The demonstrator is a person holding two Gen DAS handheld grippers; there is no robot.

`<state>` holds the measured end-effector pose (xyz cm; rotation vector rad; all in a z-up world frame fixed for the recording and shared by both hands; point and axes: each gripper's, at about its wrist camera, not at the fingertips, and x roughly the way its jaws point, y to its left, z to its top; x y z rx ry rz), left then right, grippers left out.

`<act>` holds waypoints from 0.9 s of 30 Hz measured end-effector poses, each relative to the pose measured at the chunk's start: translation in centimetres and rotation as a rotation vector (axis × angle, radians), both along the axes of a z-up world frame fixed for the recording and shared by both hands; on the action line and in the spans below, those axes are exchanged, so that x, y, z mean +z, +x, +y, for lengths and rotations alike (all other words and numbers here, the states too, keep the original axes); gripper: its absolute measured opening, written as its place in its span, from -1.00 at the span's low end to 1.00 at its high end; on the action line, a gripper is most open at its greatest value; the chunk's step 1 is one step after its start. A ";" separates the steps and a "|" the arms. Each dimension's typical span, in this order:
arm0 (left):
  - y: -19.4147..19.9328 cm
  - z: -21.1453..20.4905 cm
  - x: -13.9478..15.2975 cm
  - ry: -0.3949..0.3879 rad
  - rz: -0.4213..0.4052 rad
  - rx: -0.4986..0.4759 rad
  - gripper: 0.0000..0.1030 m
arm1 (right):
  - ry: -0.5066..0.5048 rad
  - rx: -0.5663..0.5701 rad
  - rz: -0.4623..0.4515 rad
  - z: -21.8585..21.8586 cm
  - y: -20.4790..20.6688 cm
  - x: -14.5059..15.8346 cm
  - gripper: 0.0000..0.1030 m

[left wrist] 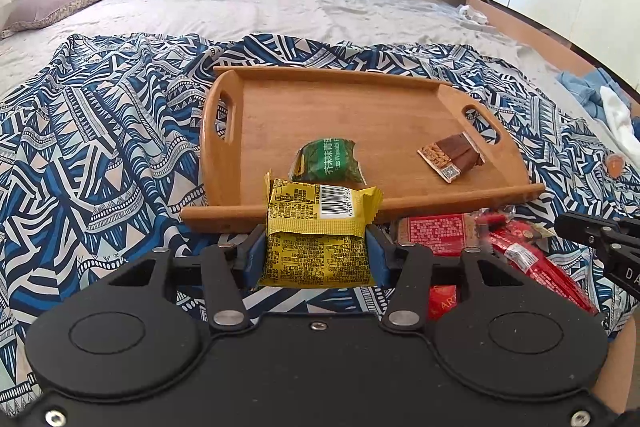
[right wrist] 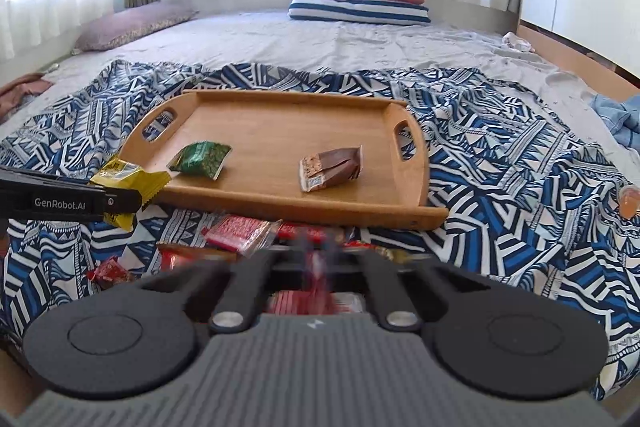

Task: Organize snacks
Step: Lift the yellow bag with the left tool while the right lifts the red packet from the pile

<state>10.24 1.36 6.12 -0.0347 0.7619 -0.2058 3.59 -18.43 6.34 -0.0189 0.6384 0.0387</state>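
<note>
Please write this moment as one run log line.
left gripper: holds yellow snack packet | right gripper: shut, blurred | wooden tray: green packet, brown packet

wooden tray (right wrist: pixel 276 131), green packet (right wrist: pixel 200 159), brown packet (right wrist: pixel 332 167)

"GenRobot.AI" on left tongs (right wrist: pixel 120 201), "Wasabi" on green packet (left wrist: pixel 328 163)

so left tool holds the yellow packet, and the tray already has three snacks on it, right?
Not three. The left wrist view shows two on the wooden tray: a green packet and a brown packet. The left tool does hold the yellow packet.
</note>
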 end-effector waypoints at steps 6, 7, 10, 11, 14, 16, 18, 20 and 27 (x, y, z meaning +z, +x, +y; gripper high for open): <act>0.0 -0.1 -0.3 0.001 0.006 0.001 -0.07 | 0.021 0.043 0.099 -0.4 1.2 -0.7 -0.18; 0.0 -0.1 -0.5 0.001 0.010 0.002 -0.07 | 0.036 0.048 0.117 -0.5 1.3 -1.0 -0.14; 0.2 0.0 -0.9 -0.004 0.026 0.007 -0.07 | 0.088 0.046 0.162 -0.6 1.9 -1.9 0.04; 0.2 0.0 -1.0 -0.007 0.029 0.007 -0.07 | 0.109 0.042 0.178 -0.6 2.2 -2.1 0.06; 0.2 0.0 -1.1 -0.003 0.027 0.008 -0.07 | 0.185 0.021 0.226 -0.9 3.4 -2.4 0.07; 0.2 0.0 -1.1 0.003 0.022 0.008 -0.07 | 0.234 0.004 0.259 -1.2 4.3 -2.5 0.07; 0.2 0.1 -1.0 0.003 0.021 0.010 -0.07 | 0.293 -0.013 0.289 -1.5 5.1 -2.7 0.07; 0.2 0.2 -1.0 0.003 0.021 0.012 -0.07 | 0.354 -0.033 0.315 -2.0 5.9 -2.8 0.07; 0.3 0.3 -1.3 0.007 0.025 0.014 -0.07 | 0.488 -0.093 0.396 -2.8 7.8 -3.1 0.10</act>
